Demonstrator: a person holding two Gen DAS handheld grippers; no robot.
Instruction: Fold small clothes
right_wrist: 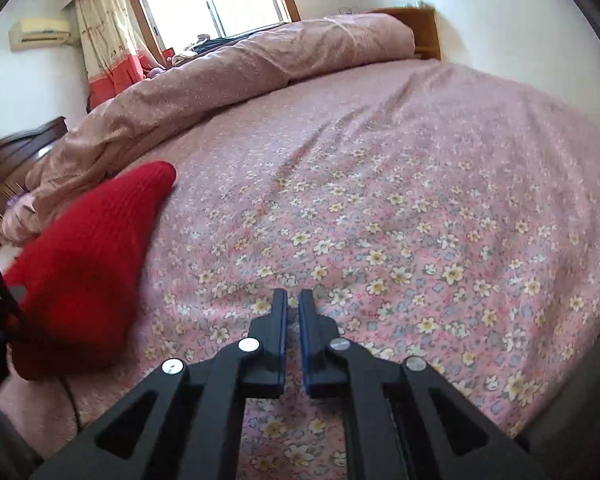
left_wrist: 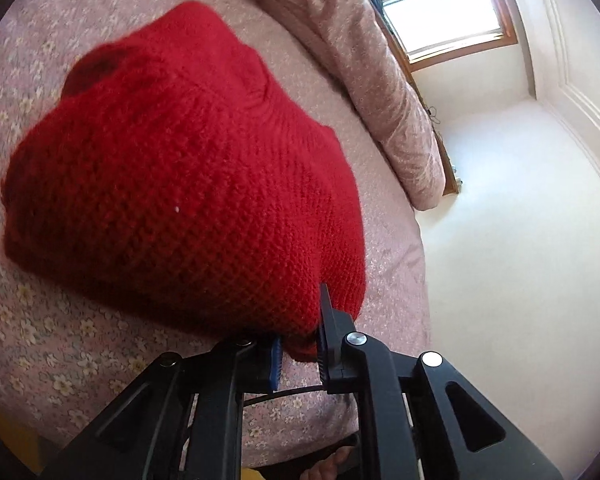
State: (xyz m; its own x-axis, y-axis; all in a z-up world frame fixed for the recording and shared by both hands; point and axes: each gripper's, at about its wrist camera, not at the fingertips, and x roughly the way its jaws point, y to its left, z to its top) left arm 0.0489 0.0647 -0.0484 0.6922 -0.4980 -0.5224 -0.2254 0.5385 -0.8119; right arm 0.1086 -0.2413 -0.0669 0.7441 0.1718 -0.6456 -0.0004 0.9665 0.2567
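The left gripper pinches a corner of the red knit; cloth fills the gap between its jaws, and the garment is lifted from that corner. In the right wrist view the knit hangs as a raised wedge, its far tip resting on the bed near the left edge, just beside the rolled duvet. The right gripper hovers over bare sheet near the front edge, jaws nearly pressed together with a narrow gap, holding nothing, well apart from the knit.

Step in hand (judged): carrying one edge of the knit over to make a fold.

Procedure:
1. Keep the left pinch firm; the loose knit is likely to stretch and sag under its own weight.
2. Move the held corner low across the garment, so the free part stays flat on the bed and does not drag.
3. Bring the right gripper to the knit and press or pinch the opposite corner, so the fold line stays straight.
4. Lay the held corner down on the matching corner before releasing.

Risk: a single-point grip lets the cloth twist into a wedge, as it appears now; a second grip should correct this.

Containers: none are visible; no basket, box or drawer is present to receive the folded item.
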